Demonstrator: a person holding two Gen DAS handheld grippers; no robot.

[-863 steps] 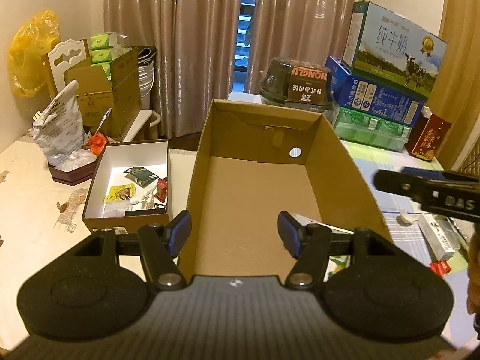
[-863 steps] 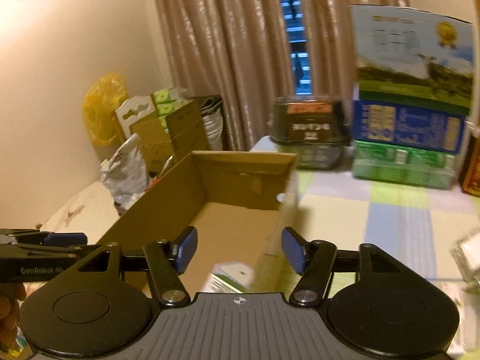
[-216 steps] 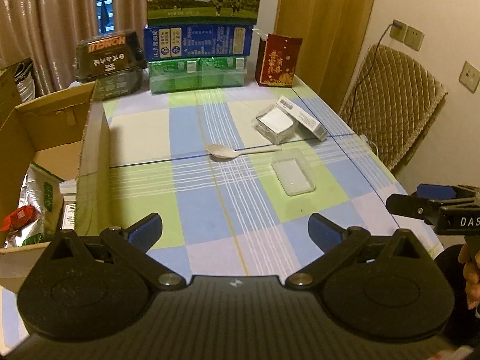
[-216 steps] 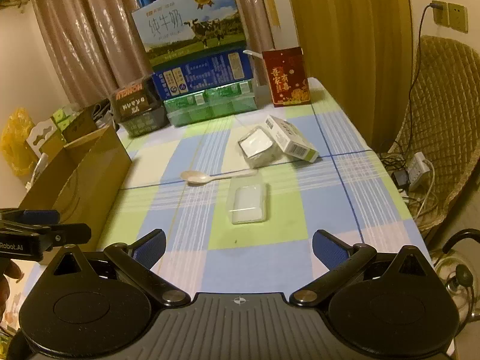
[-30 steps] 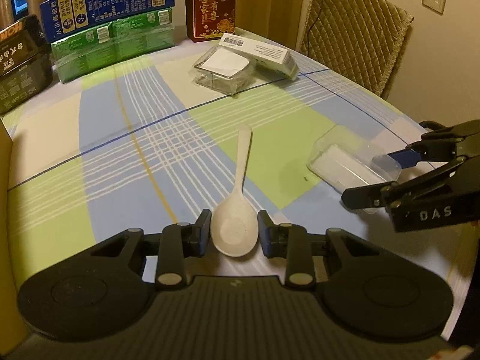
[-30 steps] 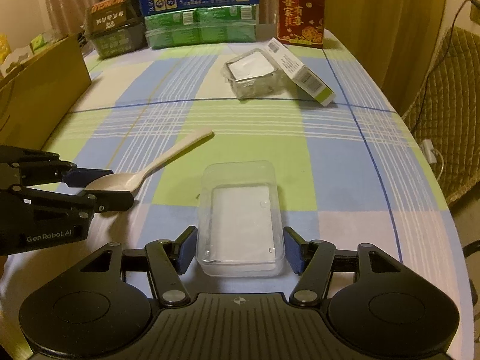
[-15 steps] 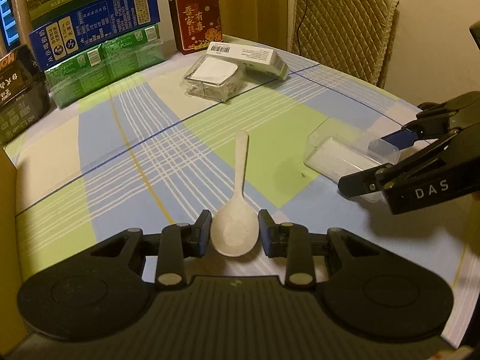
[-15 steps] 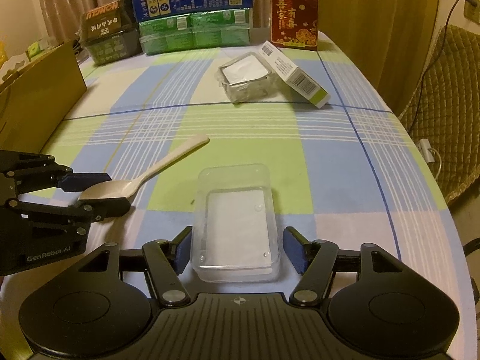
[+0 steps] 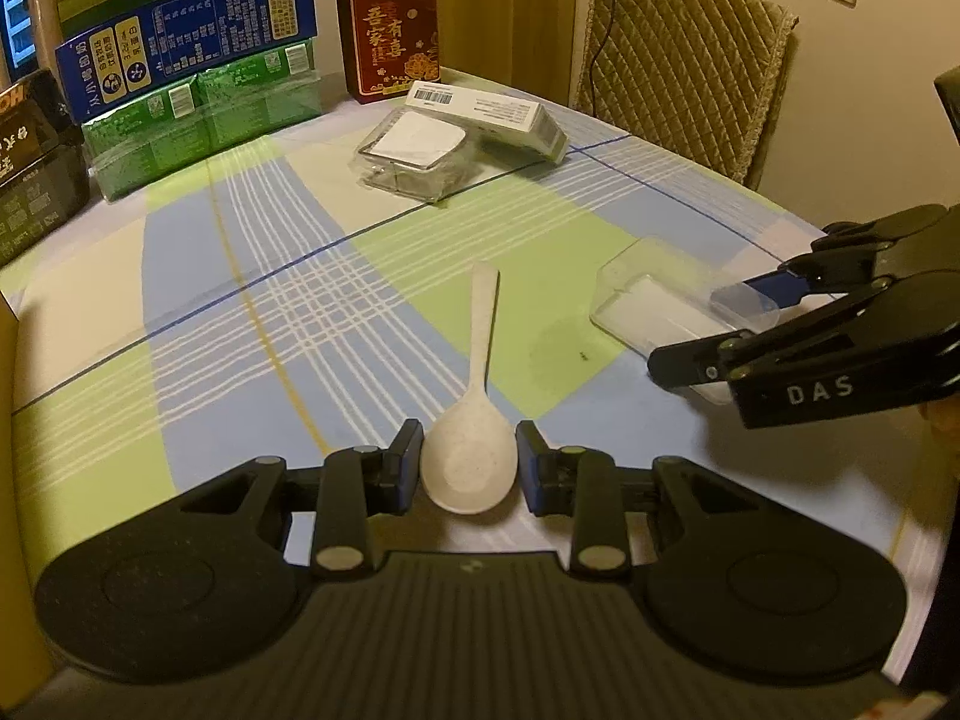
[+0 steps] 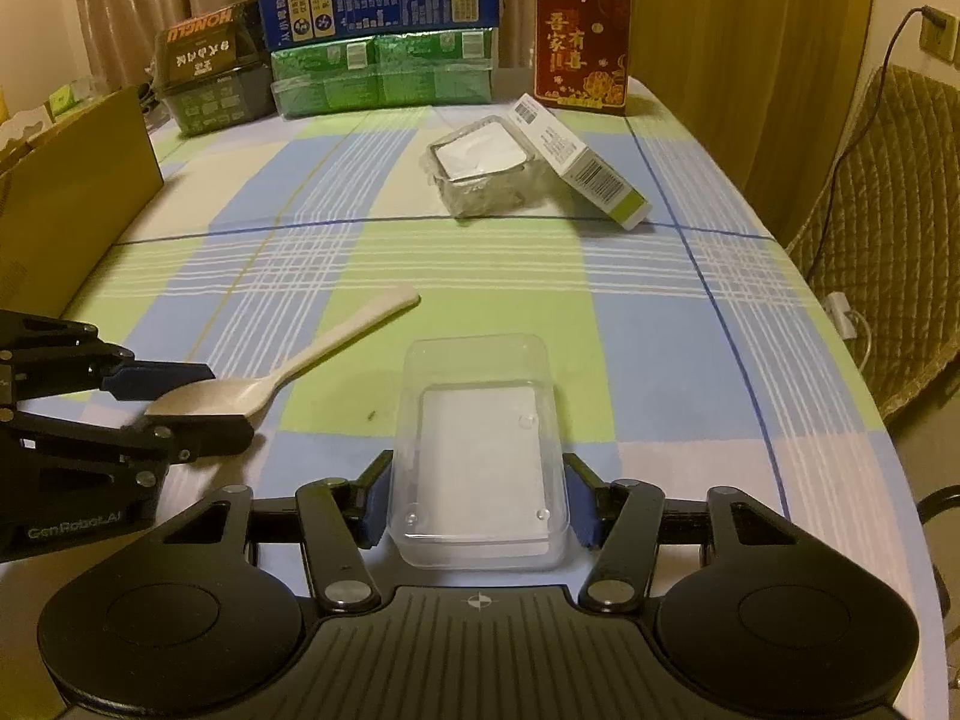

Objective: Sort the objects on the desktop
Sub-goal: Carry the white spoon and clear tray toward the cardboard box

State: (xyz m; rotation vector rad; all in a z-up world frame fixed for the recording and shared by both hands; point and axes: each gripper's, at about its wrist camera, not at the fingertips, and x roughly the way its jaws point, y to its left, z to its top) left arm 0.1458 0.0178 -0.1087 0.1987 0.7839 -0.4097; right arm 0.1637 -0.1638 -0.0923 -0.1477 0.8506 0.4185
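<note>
My left gripper (image 9: 469,461) is shut on the bowl of a cream plastic spoon (image 9: 474,408), whose handle points away over the checked tablecloth. It also shows in the right wrist view (image 10: 180,399) with the spoon (image 10: 288,369). My right gripper (image 10: 478,501) is shut on a clear plastic box (image 10: 477,450) with a white card inside. That box (image 9: 666,306) and the right gripper (image 9: 714,330) show at the right of the left wrist view. Both objects seem lifted slightly off the table.
A wrapped clear container (image 10: 480,168) and a white carton (image 10: 576,159) lie mid-table. A red box (image 10: 582,66) and stacked blue and green cartons (image 10: 384,36) stand at the far edge. A cardboard box (image 10: 66,192) stands at the left. A padded chair (image 9: 684,72) is beyond the table.
Both grippers have risen slightly with their loads. The spoon and the clear box have come up off the cloth, and the view tilts back a little.
</note>
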